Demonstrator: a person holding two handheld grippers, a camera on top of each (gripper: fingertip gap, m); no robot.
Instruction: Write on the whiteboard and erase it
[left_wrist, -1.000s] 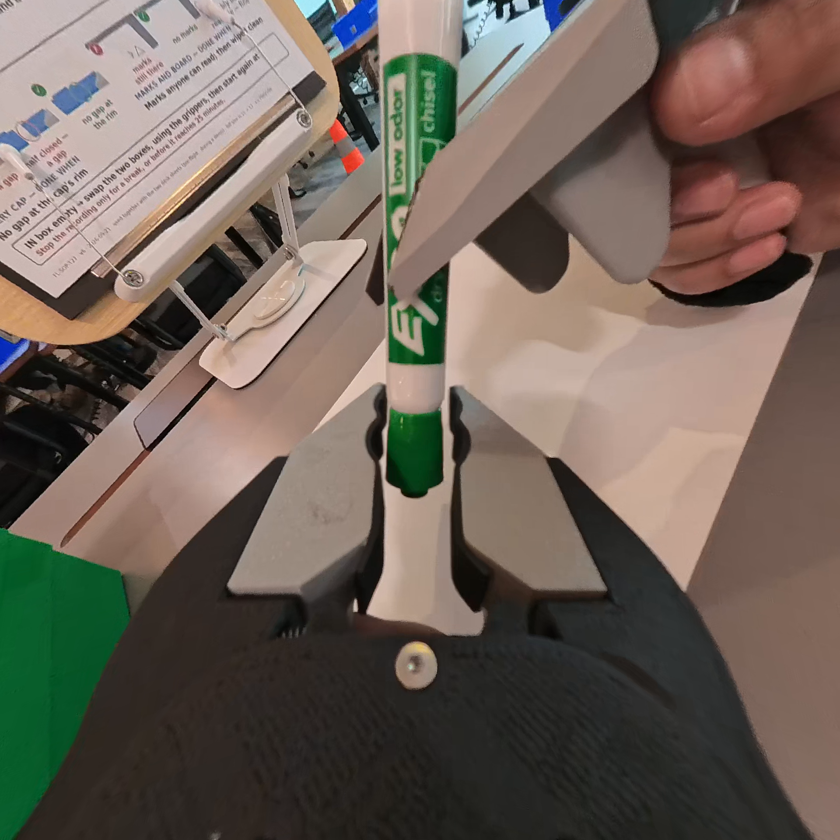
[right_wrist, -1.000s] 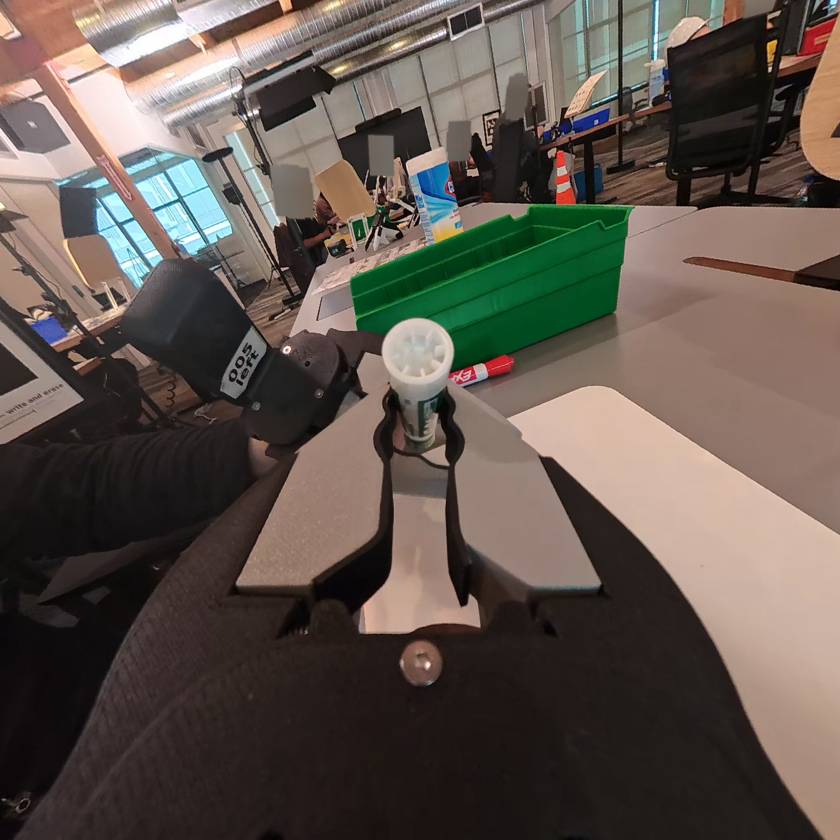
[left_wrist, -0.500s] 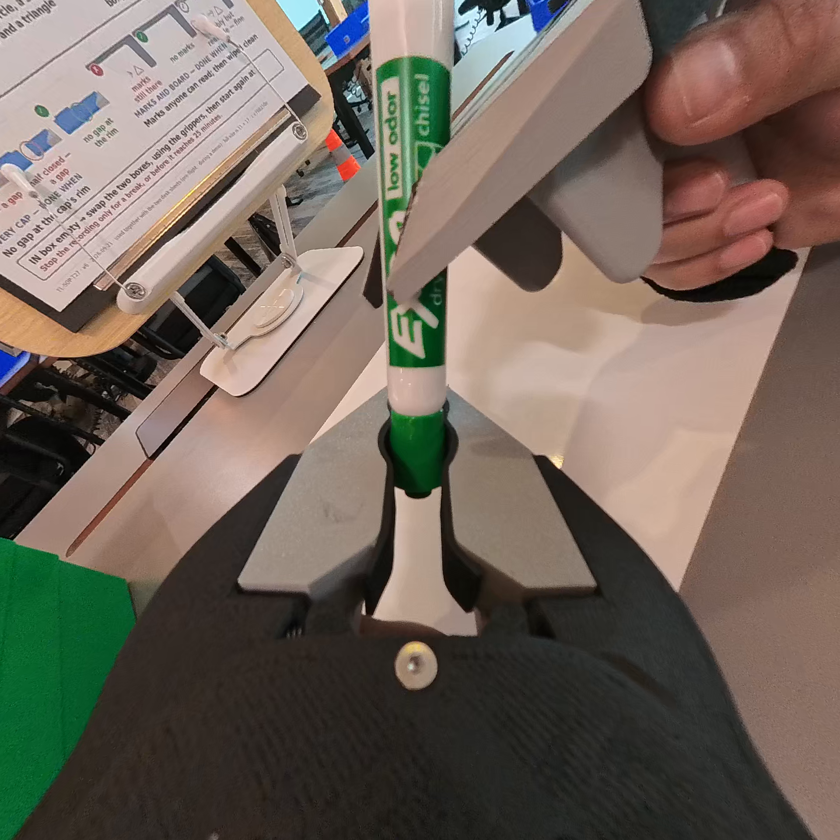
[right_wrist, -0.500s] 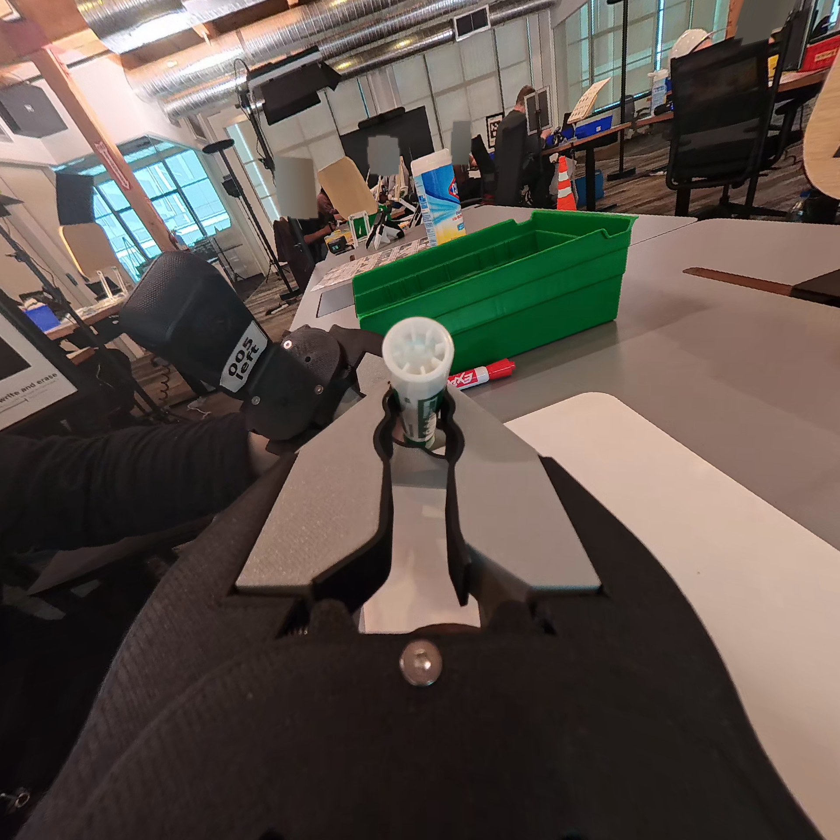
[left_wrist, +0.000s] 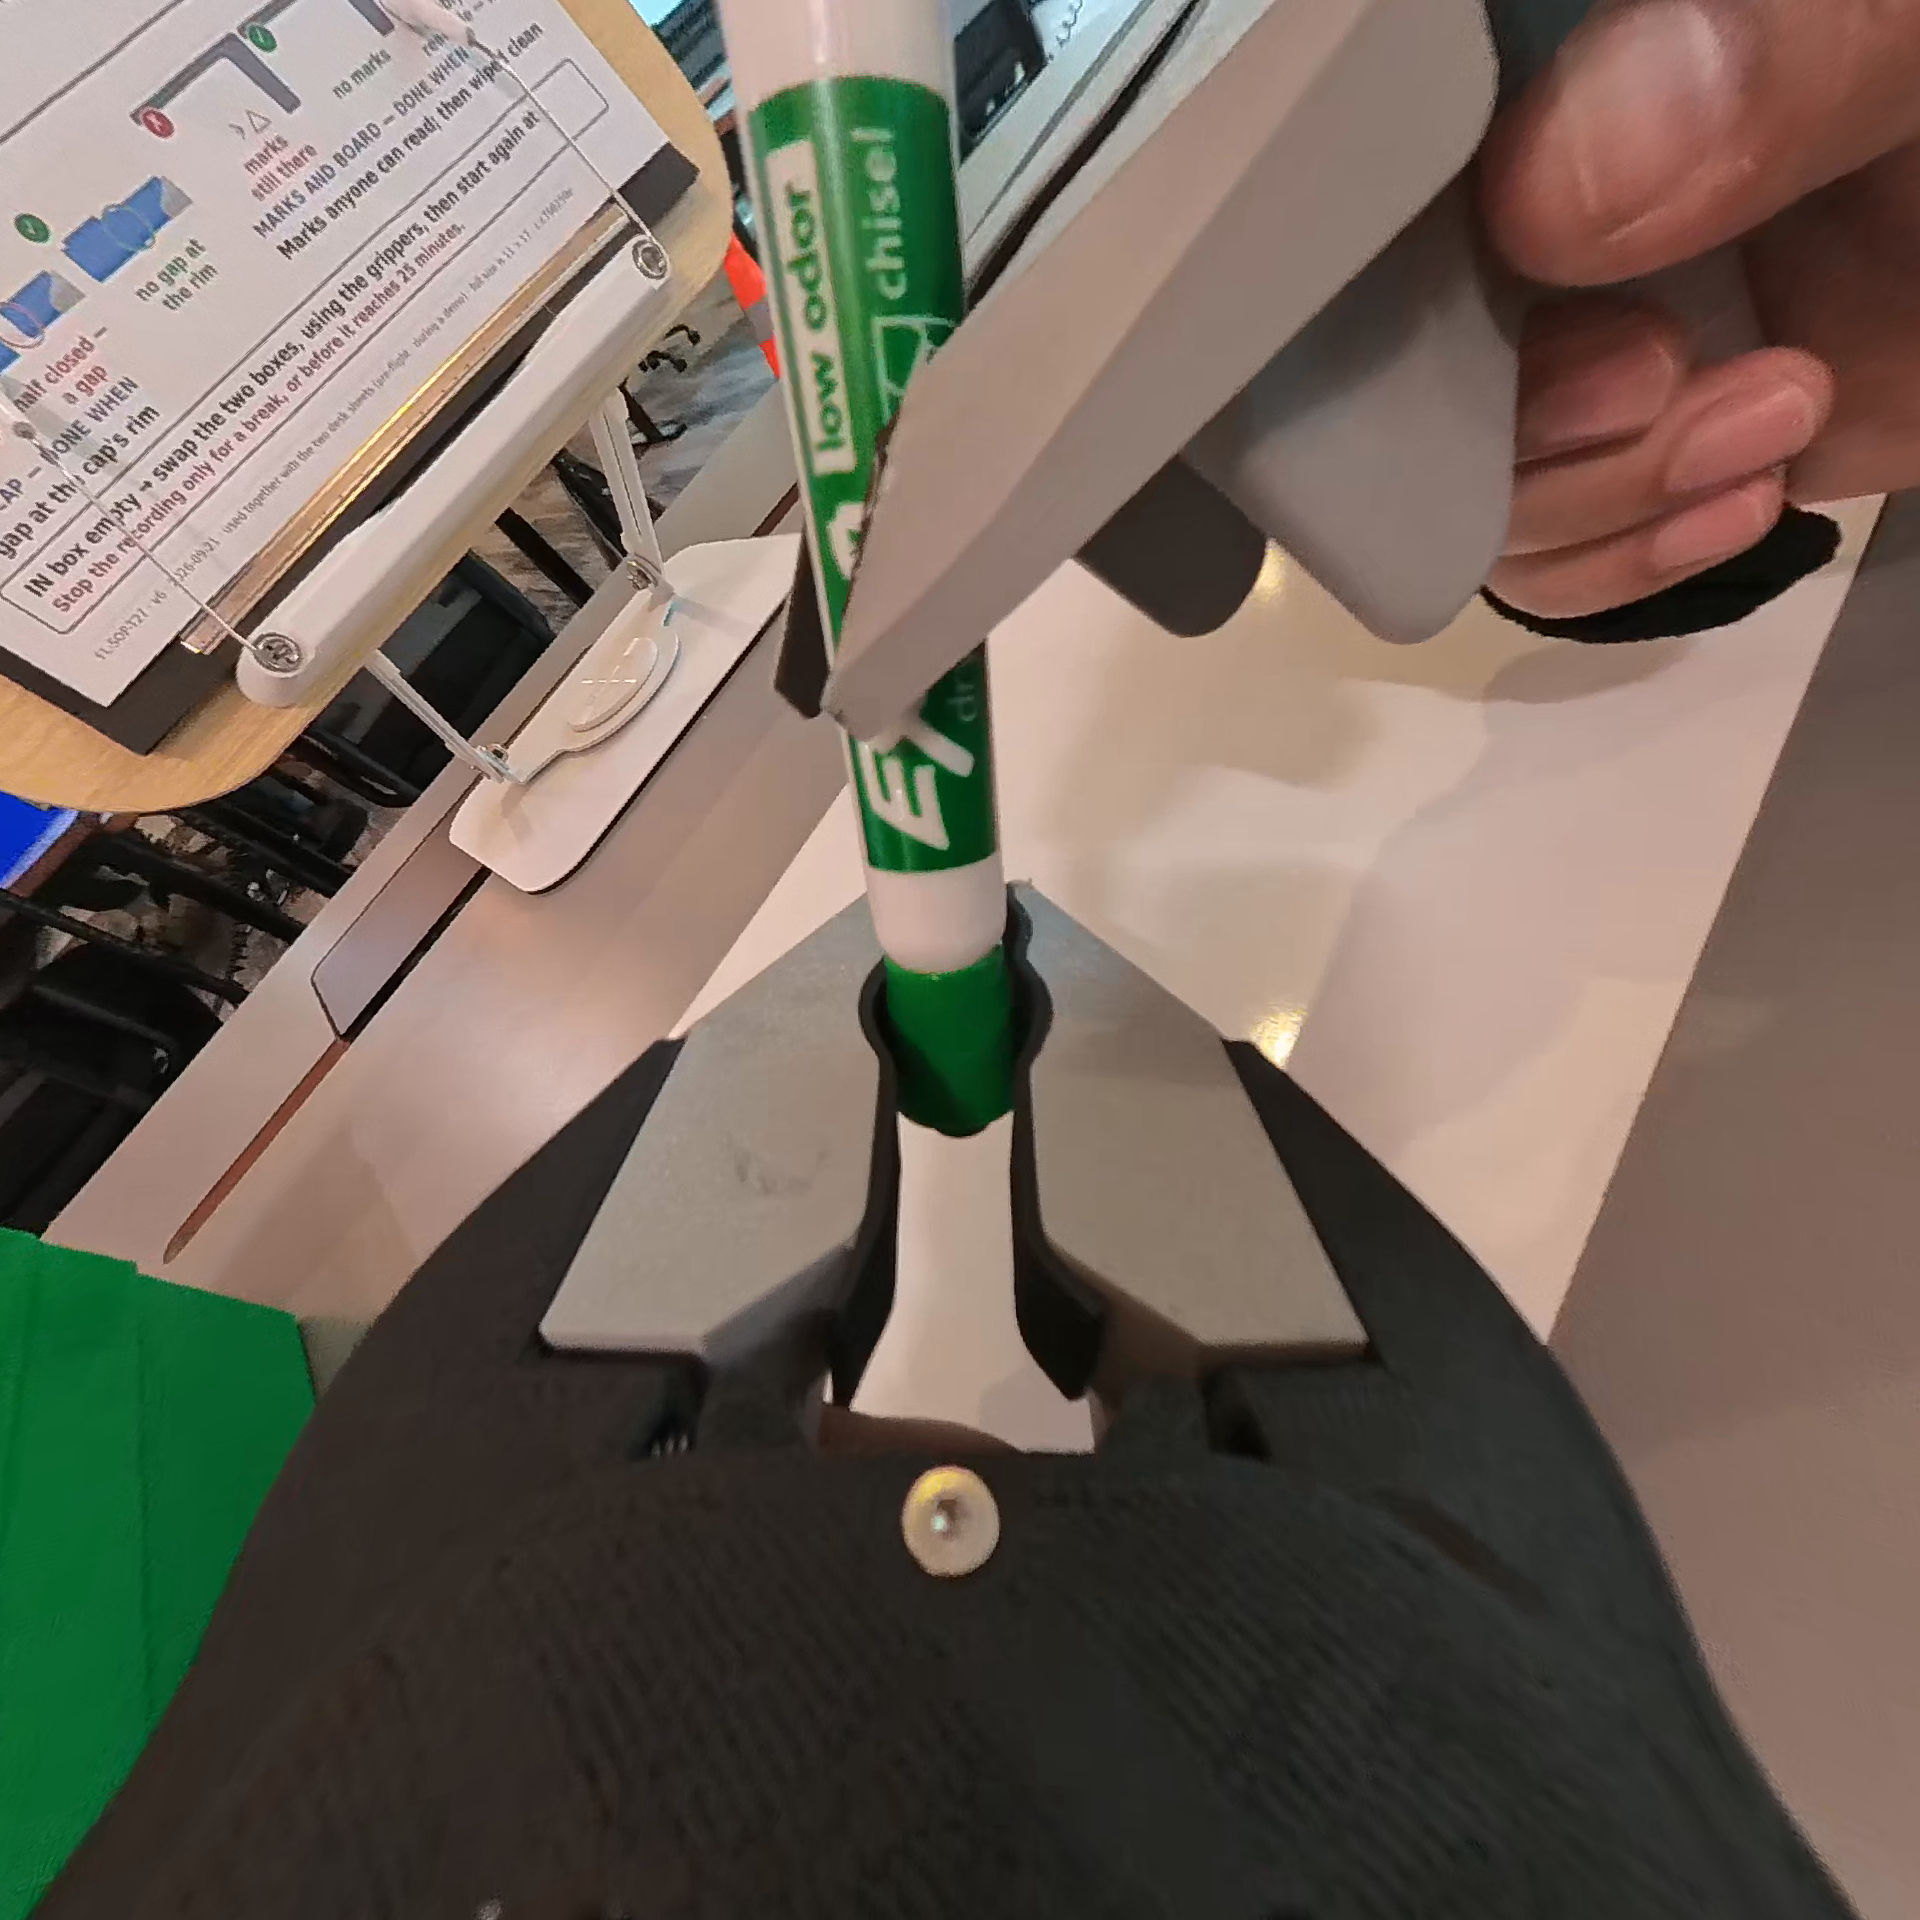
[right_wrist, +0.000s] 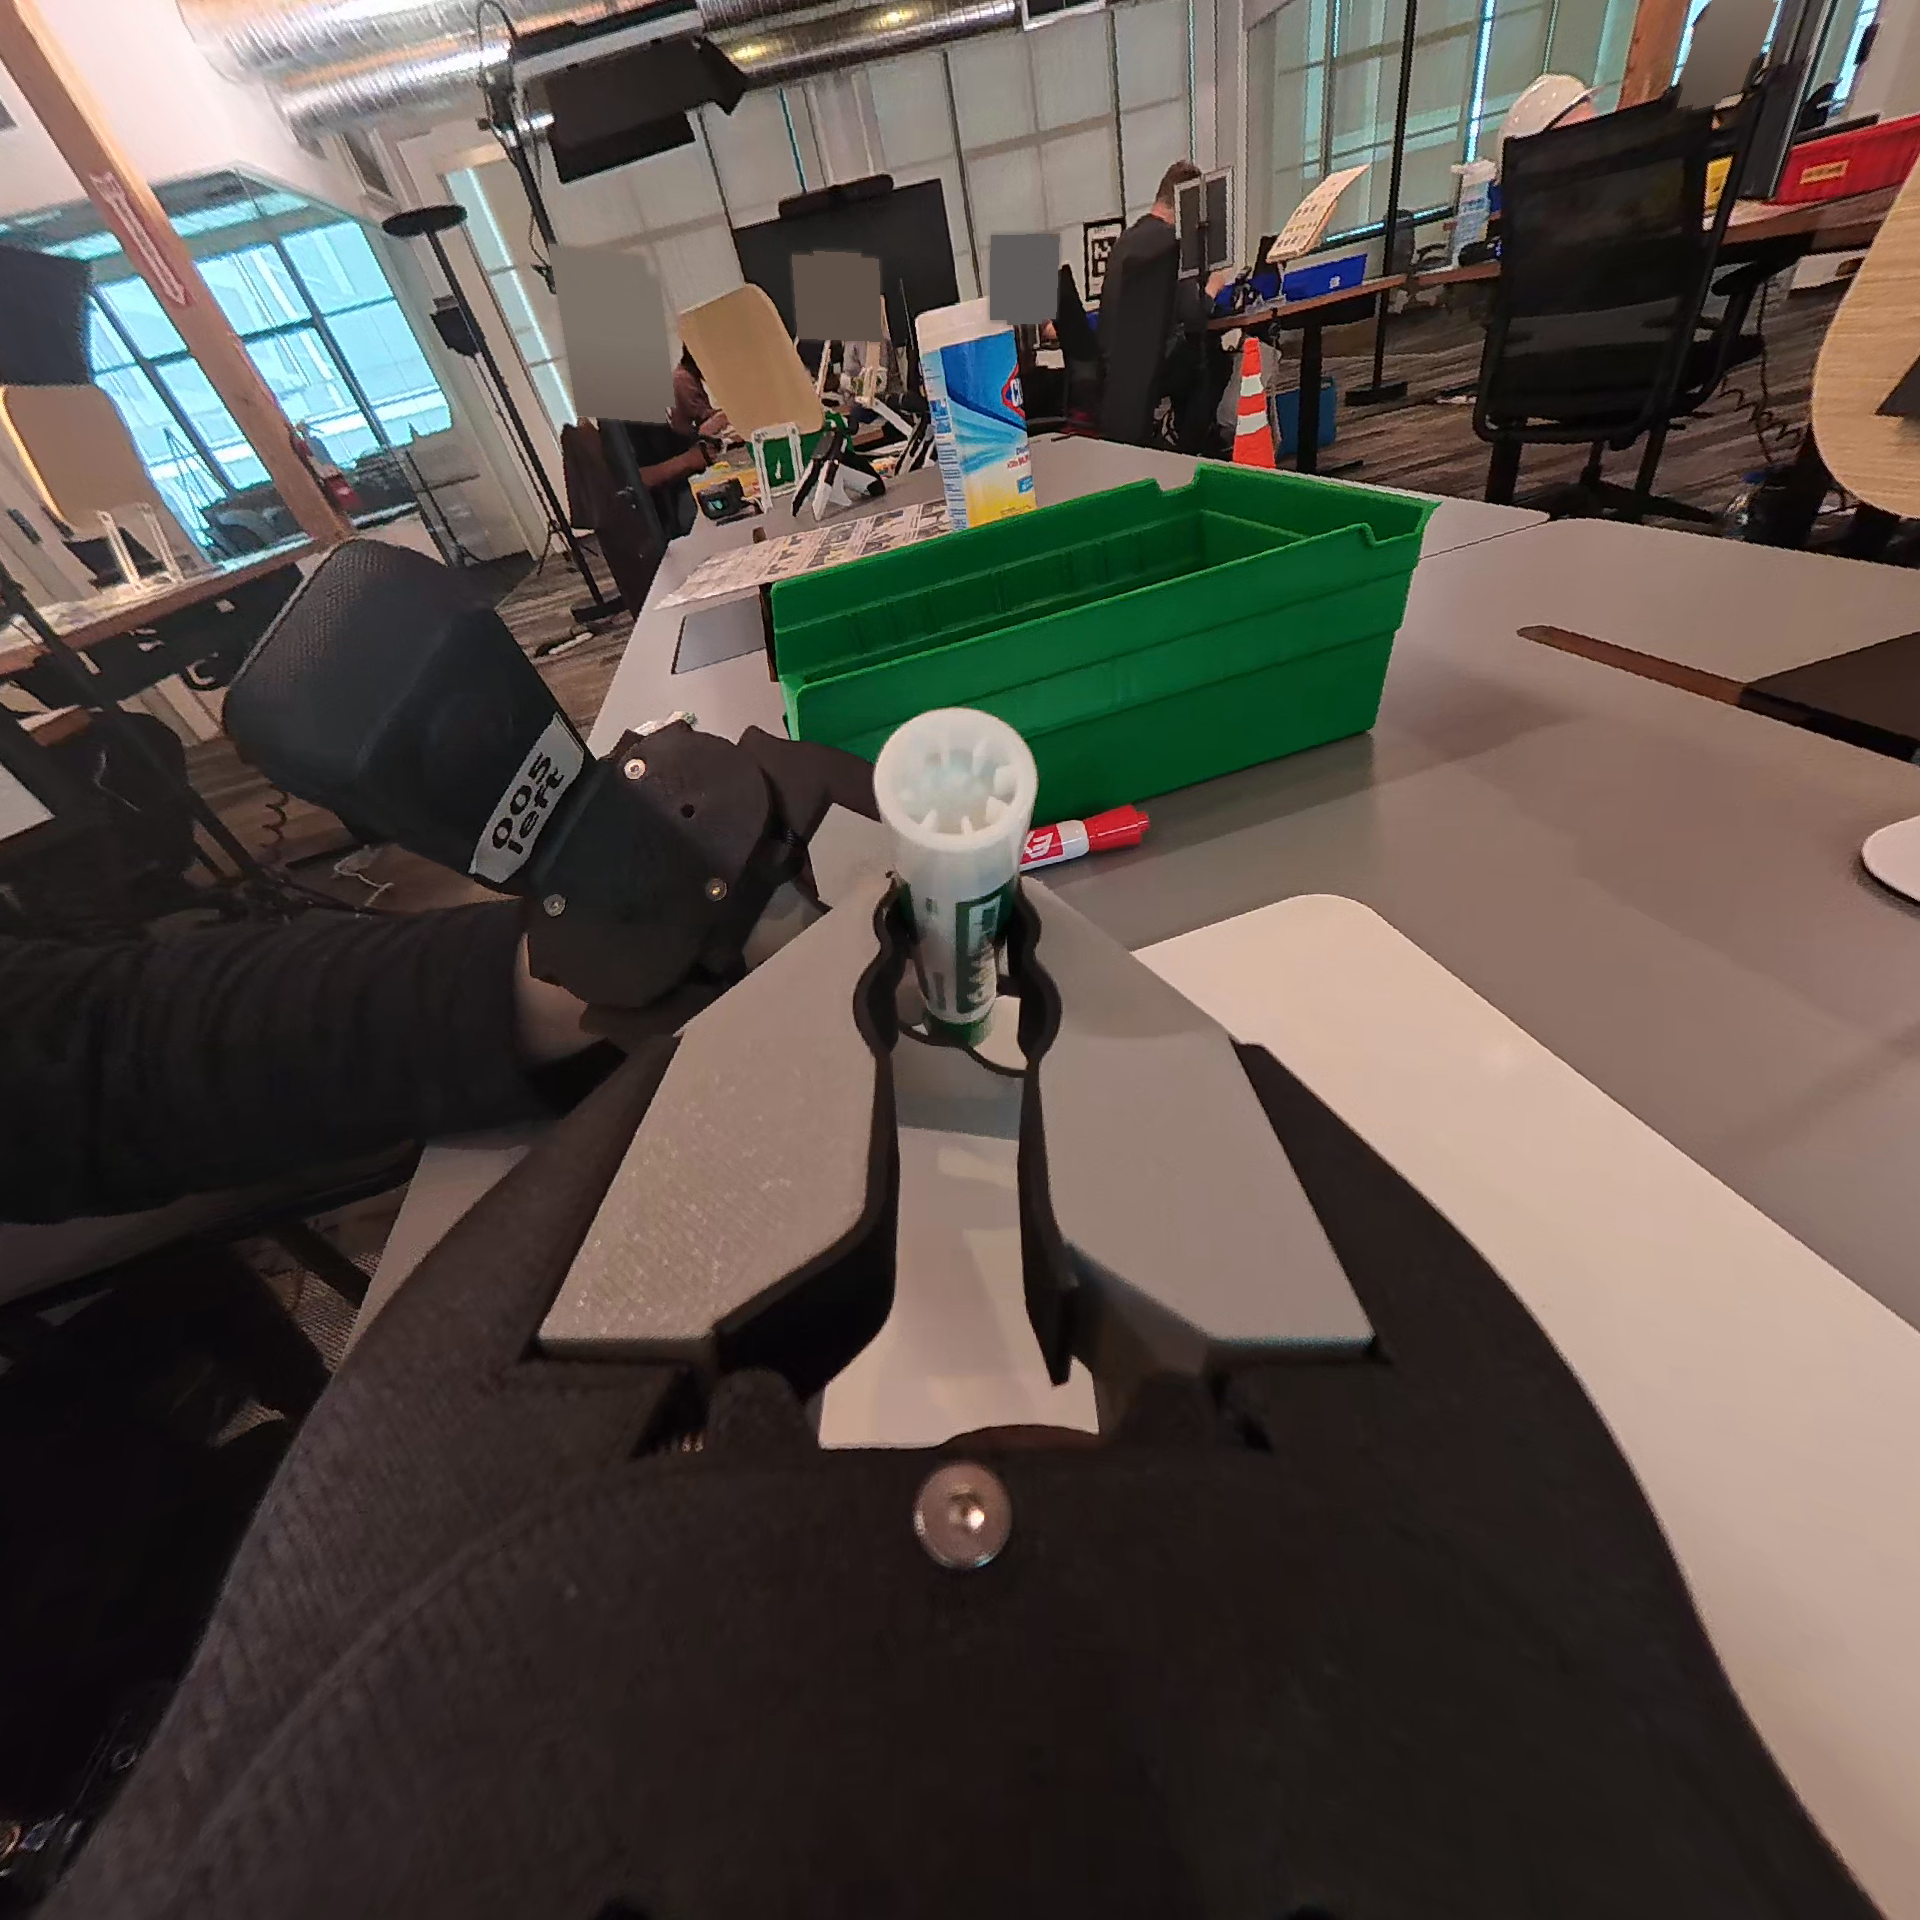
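A green dry-erase marker (left_wrist: 883, 416) stands upright between my two grippers over the white whiteboard (left_wrist: 1351, 831), which lies flat on the table. My left gripper (left_wrist: 951, 997) is shut on the marker's green cap (left_wrist: 951, 1049). My right gripper (right_wrist: 956, 966) is shut on the marker's barrel (right_wrist: 956, 831), whose white rear end points up. The right gripper also shows in the left wrist view (left_wrist: 1091, 364), held by a hand. The left gripper shows in the right wrist view (right_wrist: 665, 862), just left of the marker. The whiteboard (right_wrist: 1455, 1143) bears no marks that I can see.
A green bin (right_wrist: 1091, 665) stands on the grey table behind the whiteboard, with a red marker (right_wrist: 1086, 836) lying in front of it. A wipes canister (right_wrist: 977, 416) stands farther back. An instruction sheet on a white stand (left_wrist: 312, 312) is at the left. The tips of one gripper are about 7 cm away from the tips of the other.
My left gripper's fingers were open around the green cap and have closed on it. The right gripper has kept its hold on the barrel.
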